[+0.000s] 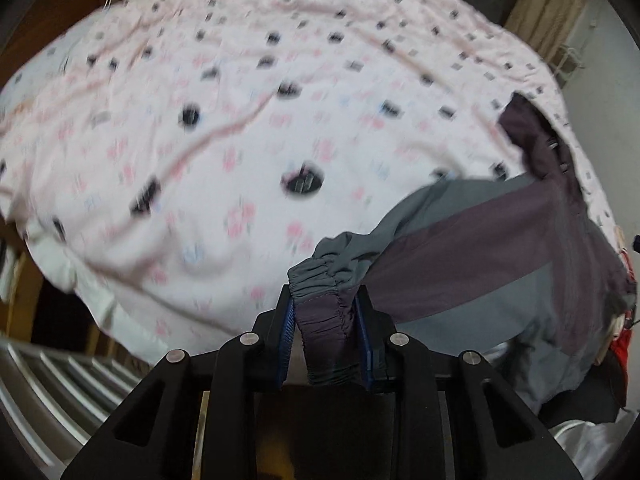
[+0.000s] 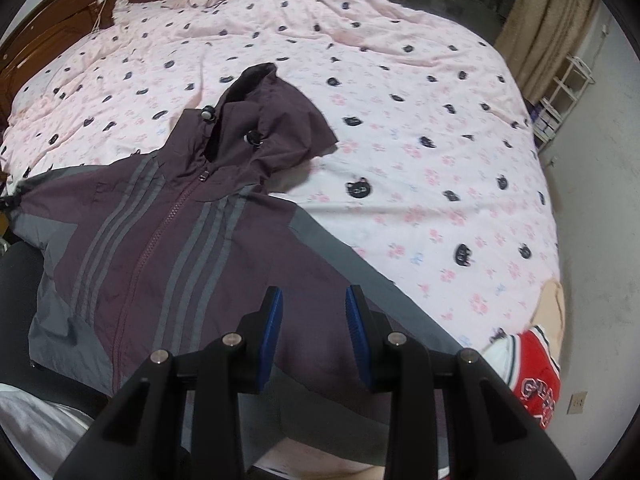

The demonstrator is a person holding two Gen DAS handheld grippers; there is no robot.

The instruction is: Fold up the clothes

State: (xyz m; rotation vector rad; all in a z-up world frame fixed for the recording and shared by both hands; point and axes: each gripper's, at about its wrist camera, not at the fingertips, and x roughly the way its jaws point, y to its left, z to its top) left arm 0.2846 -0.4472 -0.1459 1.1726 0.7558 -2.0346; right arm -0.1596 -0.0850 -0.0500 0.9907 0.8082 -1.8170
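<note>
A purple and grey hooded jacket (image 2: 168, 240) lies front up on the bed, zipped, hood (image 2: 264, 116) toward the headboard. My left gripper (image 1: 325, 304) is shut on the elastic cuff (image 1: 324, 280) of a jacket sleeve (image 1: 460, 240) and holds it above the bed. My right gripper (image 2: 314, 300) is open and hovers just above the jacket's lower right part, near its right sleeve (image 2: 360, 272). Nothing is between its blue pads (image 2: 272, 320).
A pink duvet (image 2: 400, 120) with black cat faces covers the bed. A wooden headboard (image 2: 60, 28) is at the far left. A red and white garment (image 2: 536, 376) lies at the bed's near right edge. Curtains (image 2: 548, 20) and a white rack (image 2: 560, 96) stand on the right.
</note>
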